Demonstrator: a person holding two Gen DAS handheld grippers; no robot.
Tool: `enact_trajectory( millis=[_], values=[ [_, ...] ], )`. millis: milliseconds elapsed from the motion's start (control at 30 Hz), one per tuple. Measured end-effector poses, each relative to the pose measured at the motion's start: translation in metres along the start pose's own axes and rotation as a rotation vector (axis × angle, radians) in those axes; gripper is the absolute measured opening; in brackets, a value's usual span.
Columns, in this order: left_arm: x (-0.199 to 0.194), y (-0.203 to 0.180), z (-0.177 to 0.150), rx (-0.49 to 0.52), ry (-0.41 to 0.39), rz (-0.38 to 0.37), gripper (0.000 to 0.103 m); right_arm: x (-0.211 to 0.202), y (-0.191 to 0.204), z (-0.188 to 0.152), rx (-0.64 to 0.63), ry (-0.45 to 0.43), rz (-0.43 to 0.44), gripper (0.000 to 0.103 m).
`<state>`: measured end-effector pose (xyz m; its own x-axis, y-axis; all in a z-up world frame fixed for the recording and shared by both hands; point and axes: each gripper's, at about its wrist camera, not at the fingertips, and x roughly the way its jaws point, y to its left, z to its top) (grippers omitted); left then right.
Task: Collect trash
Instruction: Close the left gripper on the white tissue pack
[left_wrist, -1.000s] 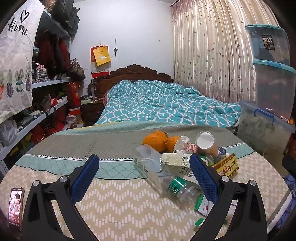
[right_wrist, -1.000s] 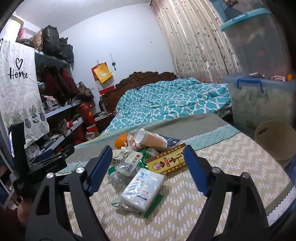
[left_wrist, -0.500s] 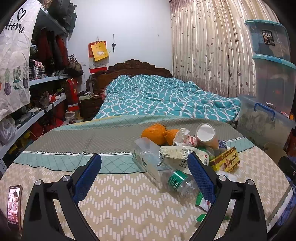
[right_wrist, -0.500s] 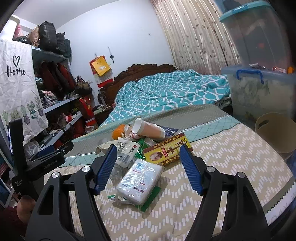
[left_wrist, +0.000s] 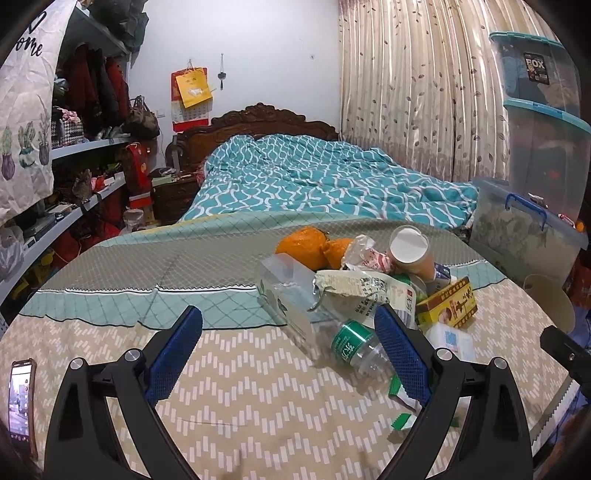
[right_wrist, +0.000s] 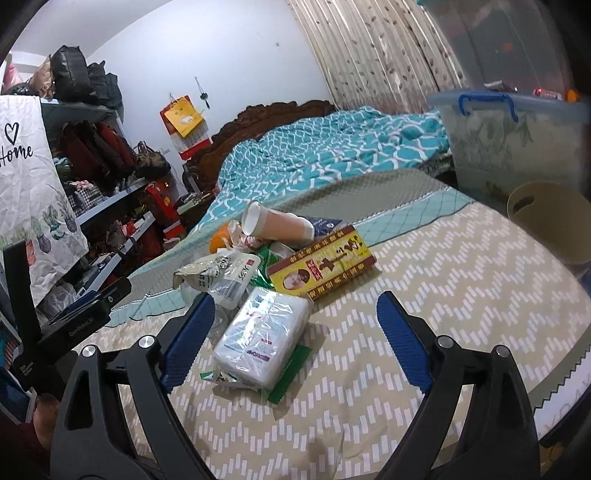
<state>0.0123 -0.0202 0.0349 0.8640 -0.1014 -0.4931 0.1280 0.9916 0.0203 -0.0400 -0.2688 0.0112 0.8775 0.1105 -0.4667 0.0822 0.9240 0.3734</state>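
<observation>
A heap of trash lies on the patterned tablecloth (left_wrist: 240, 391): orange peel (left_wrist: 308, 246), a paper cup (left_wrist: 410, 249), a torn white wrapper (left_wrist: 362, 290), a clear plastic bottle with a green label (left_wrist: 354, 343), a yellow-red box (left_wrist: 448, 302). My left gripper (left_wrist: 288, 354) is open and empty, short of the bottle. In the right wrist view a white tissue pack (right_wrist: 264, 338) lies between the fingers of my open right gripper (right_wrist: 295, 338), untouched; the box (right_wrist: 321, 264) and cup (right_wrist: 275, 225) lie beyond.
A beige bin (right_wrist: 550, 218) stands past the table's right edge, below stacked clear storage boxes (left_wrist: 535, 155). A phone (left_wrist: 20, 400) is at the left. A bed with a teal quilt (left_wrist: 314, 177) is behind; shelves (left_wrist: 74, 177) line the left wall.
Both grippers have moved forward and lower toward the trash heap. The tissue pack now sits between the right gripper's fingers. Both stay open.
</observation>
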Motion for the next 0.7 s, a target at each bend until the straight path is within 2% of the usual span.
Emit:
enact_trajectory(
  millis=[400,700],
  values=[
    [0.005,-0.026,-0.012,0.041,0.053,-0.079,0.09,-0.008,-0.031,0.001,0.073,-0.022,-0.068,0.089],
    [0.019,-0.084,-0.027,0.155,0.131,-0.192,0.09,-0.01,-0.056,-0.006,0.13,-0.015,-0.083,0.089]
  ],
)
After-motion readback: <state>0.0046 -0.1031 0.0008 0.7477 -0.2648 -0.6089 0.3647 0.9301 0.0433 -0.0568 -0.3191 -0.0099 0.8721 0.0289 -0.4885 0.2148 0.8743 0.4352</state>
